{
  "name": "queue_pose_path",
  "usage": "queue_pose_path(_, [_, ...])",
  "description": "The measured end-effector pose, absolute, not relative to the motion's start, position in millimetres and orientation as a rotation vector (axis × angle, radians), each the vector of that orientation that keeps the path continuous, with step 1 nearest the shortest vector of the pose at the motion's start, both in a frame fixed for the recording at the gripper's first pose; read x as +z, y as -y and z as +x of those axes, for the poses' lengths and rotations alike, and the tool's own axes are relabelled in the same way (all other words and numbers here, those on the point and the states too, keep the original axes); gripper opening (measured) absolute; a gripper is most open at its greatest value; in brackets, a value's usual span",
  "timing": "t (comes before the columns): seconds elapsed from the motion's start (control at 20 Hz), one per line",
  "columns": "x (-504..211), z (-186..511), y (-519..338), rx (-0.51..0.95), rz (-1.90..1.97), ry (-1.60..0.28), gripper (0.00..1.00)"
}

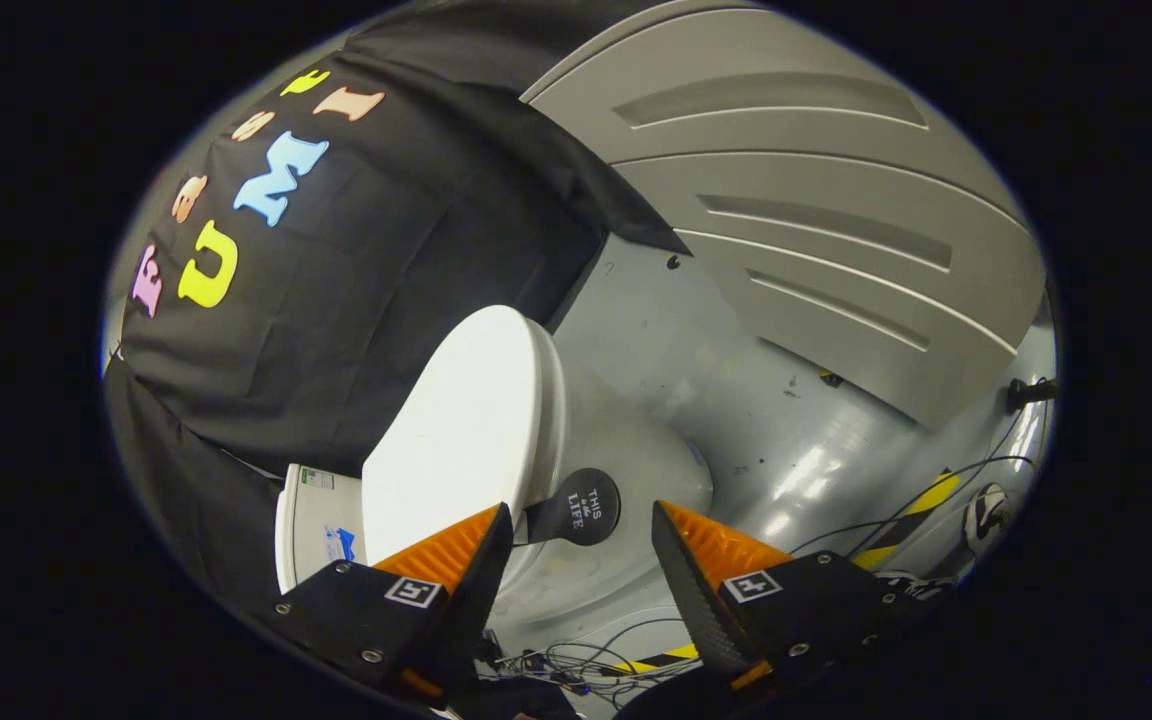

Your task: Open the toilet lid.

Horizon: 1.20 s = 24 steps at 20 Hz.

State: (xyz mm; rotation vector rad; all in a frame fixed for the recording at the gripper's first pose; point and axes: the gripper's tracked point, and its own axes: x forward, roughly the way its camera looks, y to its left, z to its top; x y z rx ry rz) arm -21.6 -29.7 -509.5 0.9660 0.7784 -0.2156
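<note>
1. The toilet lid (461, 430) is standing raised, tipped up off the toilet bowl (636, 480) and showing its broad white face just ahead of the gripper (581, 530). By the look of it the lift is well along, though whether the lid is resting against anything behind it is not clear.

2. The risk I'm watching: the lid is looking free, with nothing pinching it. If it is short of its balance point, it could be dropping back onto the bowl the moment support goes.

3. A second worry: the dark round handle (581, 505) sticking out from the lid's edge is sitting right in the gap between the jaws, so any sideways swing could be knocking it and pulling the lid down.

4. Loose cables (576, 660) are trailing across the floor (786, 440) under the gripper, and a low retreat could be snagging them.

5. The jaws are spread wide and released, grasping nothing. One finger's tip is overlapping the lid's lower edge; true contact I cannot confirm. The other is hanging clear over the bowl.
</note>
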Motion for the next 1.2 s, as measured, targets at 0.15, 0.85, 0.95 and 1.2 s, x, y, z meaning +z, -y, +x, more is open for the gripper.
queue_pose_path(0.15, [-514.0, -11.7, 28.6, -0.201, 1.021, -0.752, 0.76])
queue_pose_path(0.85, [-522.1, -7.1, 32.6, -0.206, 1.133, -0.689, 0.16])
queue_pose_path(0.95, [-518.9, -8.0, 33.0, -0.206, 1.150, -0.673, 0.13])
queue_pose_path(1.2, [-509.9, -7.4, 28.7, -0.180, 1.111, -0.665, 0.00])
